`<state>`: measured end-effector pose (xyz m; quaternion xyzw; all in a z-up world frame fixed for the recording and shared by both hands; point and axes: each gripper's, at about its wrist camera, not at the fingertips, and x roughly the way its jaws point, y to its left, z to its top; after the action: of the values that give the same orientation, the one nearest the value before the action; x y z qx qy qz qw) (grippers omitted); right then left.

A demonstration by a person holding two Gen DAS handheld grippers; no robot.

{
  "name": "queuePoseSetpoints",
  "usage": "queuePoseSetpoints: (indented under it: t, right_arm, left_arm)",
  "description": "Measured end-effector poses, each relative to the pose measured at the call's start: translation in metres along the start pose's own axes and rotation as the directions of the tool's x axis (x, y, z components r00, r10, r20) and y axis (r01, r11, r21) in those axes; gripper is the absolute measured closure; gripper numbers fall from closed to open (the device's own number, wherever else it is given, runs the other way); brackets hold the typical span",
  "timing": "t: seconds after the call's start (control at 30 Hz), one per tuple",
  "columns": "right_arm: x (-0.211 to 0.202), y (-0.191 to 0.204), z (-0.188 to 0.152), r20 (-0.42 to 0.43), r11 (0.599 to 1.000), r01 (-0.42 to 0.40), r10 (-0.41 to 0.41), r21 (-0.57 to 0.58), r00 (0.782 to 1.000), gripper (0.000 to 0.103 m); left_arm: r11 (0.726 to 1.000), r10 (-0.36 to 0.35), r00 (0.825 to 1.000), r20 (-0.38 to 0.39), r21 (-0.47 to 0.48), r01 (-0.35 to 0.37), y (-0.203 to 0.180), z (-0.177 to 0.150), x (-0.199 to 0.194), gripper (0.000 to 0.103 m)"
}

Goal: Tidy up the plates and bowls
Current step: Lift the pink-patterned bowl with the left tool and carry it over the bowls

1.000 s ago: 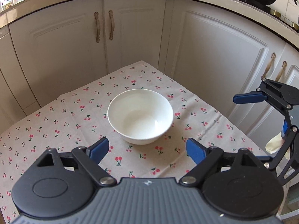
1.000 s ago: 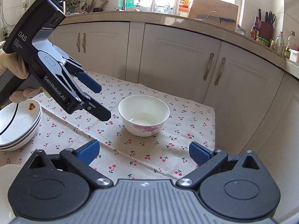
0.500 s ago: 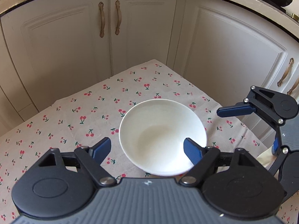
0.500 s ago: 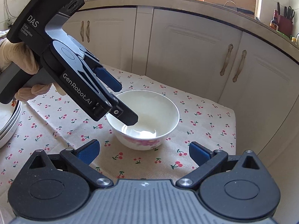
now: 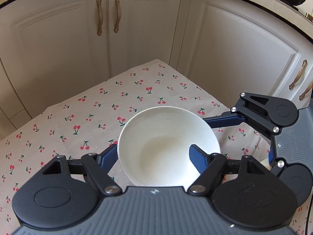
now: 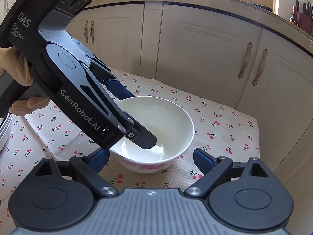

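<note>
A white bowl (image 5: 168, 146) with pink flowers on its outside (image 6: 156, 129) stands on the cherry-print tablecloth (image 5: 88, 121). My left gripper (image 5: 152, 156) is open and straddles the bowl's near-left wall: one finger is inside the bowl, the other outside it. In the right wrist view the left gripper (image 6: 135, 117) reaches down into the bowl from the left. My right gripper (image 6: 151, 157) is open, just in front of the bowl, its fingers apart on either side. It shows from the side in the left wrist view (image 5: 244, 135).
White cabinet doors (image 5: 137, 29) stand close behind the table's far edges. A stack of white plates (image 6: 4, 129) peeks in at the left edge of the right wrist view. Bottles and a knife block (image 6: 303, 19) stand on the counter above.
My left gripper has dropped down onto the bowl, so that one finger now reaches inside it. My right gripper has moved closer to the bowl. The bowl stays on the cloth.
</note>
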<state>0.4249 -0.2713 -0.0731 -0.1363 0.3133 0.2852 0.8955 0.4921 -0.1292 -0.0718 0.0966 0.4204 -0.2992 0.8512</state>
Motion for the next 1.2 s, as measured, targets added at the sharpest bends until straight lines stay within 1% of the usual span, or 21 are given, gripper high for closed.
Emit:
queuePoseSetpoints:
  t: [0.1, 0.27, 0.77, 1.0, 1.2]
  right_arm:
    - [0.0, 0.001, 0.0, -0.001, 1.0, -0.004, 0.004, -0.007, 1.0, 0.01]
    - [-0.001, 0.001, 0.001, -0.003, 1.0, -0.02, 0.02, -0.006, 1.0, 0.013]
    - [-0.002, 0.006, 0.004, -0.021, 1.0, 0.003, -0.003, -0.01, 1.0, 0.014]
    - [-0.015, 0.013, 0.002, -0.033, 1.0, 0.01, -0.01, -0.007, 0.999, 0.014]
    - [-0.036, 0.023, 0.004, -0.047, 1.0, 0.021, -0.021, -0.005, 0.999, 0.014]
  left_arm:
    - [1.0, -0.01, 1.0, 0.0, 0.001, 0.01, 0.001, 0.0, 0.001, 0.028]
    - [1.0, -0.014, 1.0, -0.002, -0.002, 0.014, 0.001, -0.001, 0.001, 0.028]
    - [1.0, -0.028, 1.0, -0.001, 0.006, 0.028, -0.002, 0.0, -0.005, 0.028]
    - [0.999, -0.036, 0.999, -0.001, 0.019, 0.037, -0.012, -0.004, -0.018, 0.028]
    - [0.998, -0.049, 0.999, 0.006, 0.026, 0.049, -0.023, -0.009, -0.036, 0.028]
